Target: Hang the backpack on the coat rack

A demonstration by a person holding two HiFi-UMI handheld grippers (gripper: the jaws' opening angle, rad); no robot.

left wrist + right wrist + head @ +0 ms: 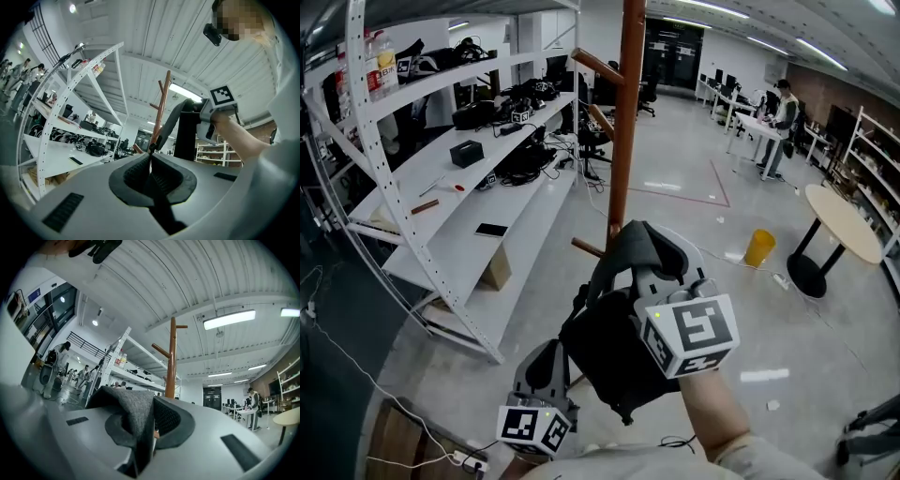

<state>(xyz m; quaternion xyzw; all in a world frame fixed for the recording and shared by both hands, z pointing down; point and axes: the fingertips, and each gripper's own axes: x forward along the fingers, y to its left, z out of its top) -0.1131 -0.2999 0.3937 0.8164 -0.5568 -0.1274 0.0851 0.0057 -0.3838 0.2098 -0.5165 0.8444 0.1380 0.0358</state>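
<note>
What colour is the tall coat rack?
The coat rack is reddish brown, like wood. It shows best in the head view.

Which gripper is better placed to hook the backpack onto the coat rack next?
Right, probably. The right gripper clamps the grey strap of the backpack close beside the coat rack pole; the left gripper only pinches a lower strap further down.

The backpack is matt grey-black woven cloth; the coat rack smooth brown wood; the shelving white-painted metal.
</note>
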